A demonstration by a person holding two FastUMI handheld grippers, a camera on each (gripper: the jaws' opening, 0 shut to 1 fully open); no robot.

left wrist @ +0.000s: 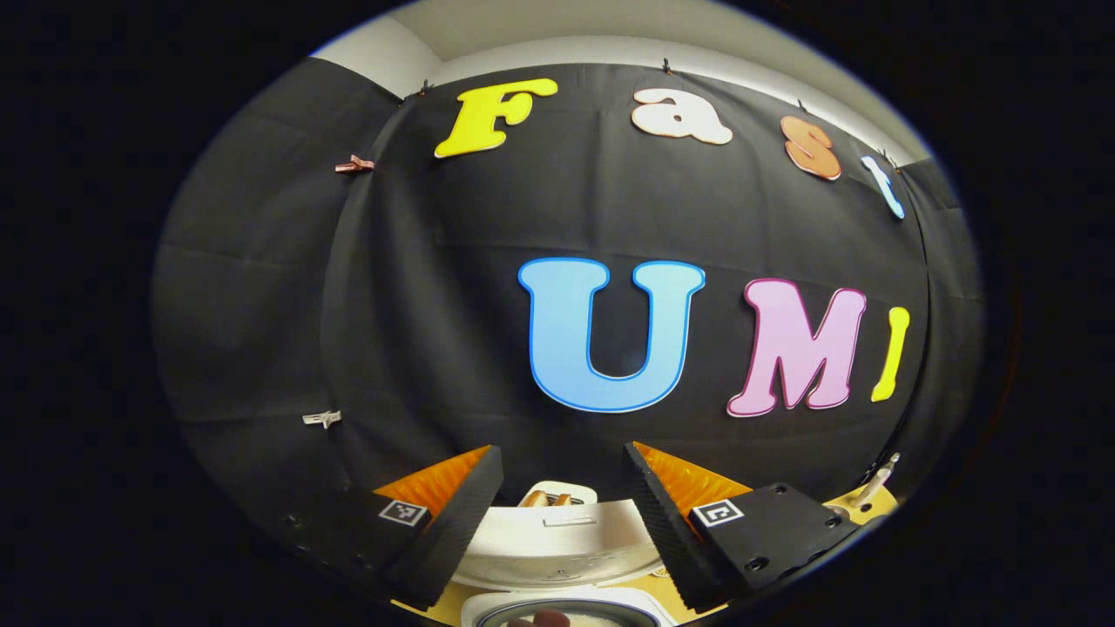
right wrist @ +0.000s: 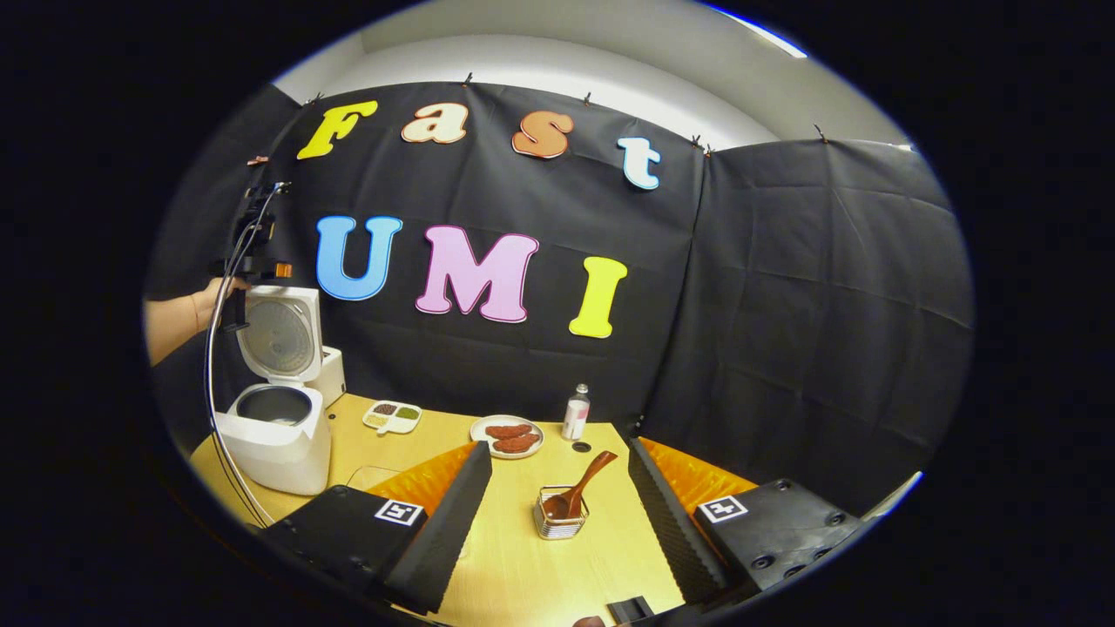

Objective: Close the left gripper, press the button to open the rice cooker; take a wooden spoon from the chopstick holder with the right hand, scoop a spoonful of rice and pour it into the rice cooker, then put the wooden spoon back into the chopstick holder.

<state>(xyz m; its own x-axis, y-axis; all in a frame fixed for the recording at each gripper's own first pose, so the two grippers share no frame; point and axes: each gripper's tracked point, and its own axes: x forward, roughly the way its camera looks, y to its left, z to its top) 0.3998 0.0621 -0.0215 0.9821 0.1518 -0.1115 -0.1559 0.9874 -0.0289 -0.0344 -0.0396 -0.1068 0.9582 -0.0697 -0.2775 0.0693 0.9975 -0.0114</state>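
Rice cooker point(left wrist: 557, 544) lies low between the fingers of the left gripper point(left wrist: 564, 522) in the left gripper view: one white body, its raised lid edge straight ahead of the claw and the dark rim of the pot at the very bottom. The two fingers stand wide apart and hold nothing. Past the right finger one pale bottle point(left wrist: 874, 488) stands on a sliver of yellow table point(left wrist: 875, 505). Above the claw all is black wall, so the room ahead is open.

In the right gripper view the right gripper point(right wrist: 557, 514) is spread wide as well, with nothing between its pads. Ahead of it, between the fingers and touching neither, stands one chopstick holder point(right wrist: 560, 520) with one wooden spoon point(right wrist: 582, 488) leaning up and to the right. Beyond that lie one plate point(right wrist: 507, 435) with two brown pieces, one small bottle point(right wrist: 575, 412) and one divided dish point(right wrist: 392, 416). Far to the claw's left the cooker point(right wrist: 274, 431) stands near the table's left edge, lid upright and pot open, with a hand point(right wrist: 209, 296) and its gripper up at the lid's top edge. Bare table point(right wrist: 514, 557) runs from the claw to the holder, and the table's far edge meets the wall.
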